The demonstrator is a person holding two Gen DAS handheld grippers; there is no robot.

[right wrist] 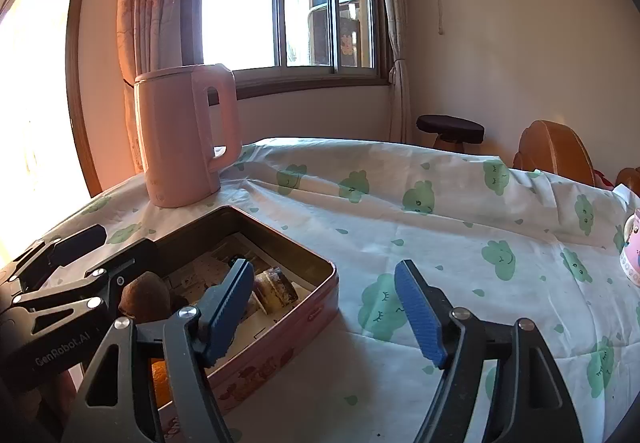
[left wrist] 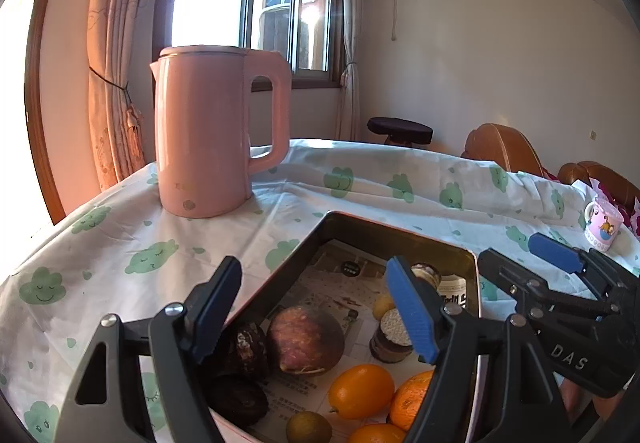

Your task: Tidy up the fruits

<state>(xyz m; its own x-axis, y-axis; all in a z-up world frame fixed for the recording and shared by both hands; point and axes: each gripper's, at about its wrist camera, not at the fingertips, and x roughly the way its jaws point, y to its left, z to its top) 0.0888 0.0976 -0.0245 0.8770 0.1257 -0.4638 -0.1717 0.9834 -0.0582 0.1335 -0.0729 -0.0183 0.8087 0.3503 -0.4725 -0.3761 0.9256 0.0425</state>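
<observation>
An open pink tin (left wrist: 400,233) lined with printed paper holds the fruit: two oranges (left wrist: 360,391), a reddish-brown round fruit (left wrist: 304,339), a small greenish fruit (left wrist: 308,427), dark lumps (left wrist: 248,351) and small round layered cakes (left wrist: 392,335). My left gripper (left wrist: 316,303) hangs open over the tin with nothing between its blue pads. My right gripper (right wrist: 324,307) is open too, with its left finger over the tin (right wrist: 280,347) and its right finger over the cloth; it grips nothing. The brown fruit (right wrist: 144,297) and a layered cake (right wrist: 276,289) show in the right wrist view.
A tall pink kettle (left wrist: 208,131) stands behind the tin on the cloud-print tablecloth (right wrist: 440,243). A pink cartoon mug (left wrist: 602,223) sits at the far right edge. Wooden chairs (right wrist: 556,151) and a dark stool (right wrist: 450,127) stand beyond the table.
</observation>
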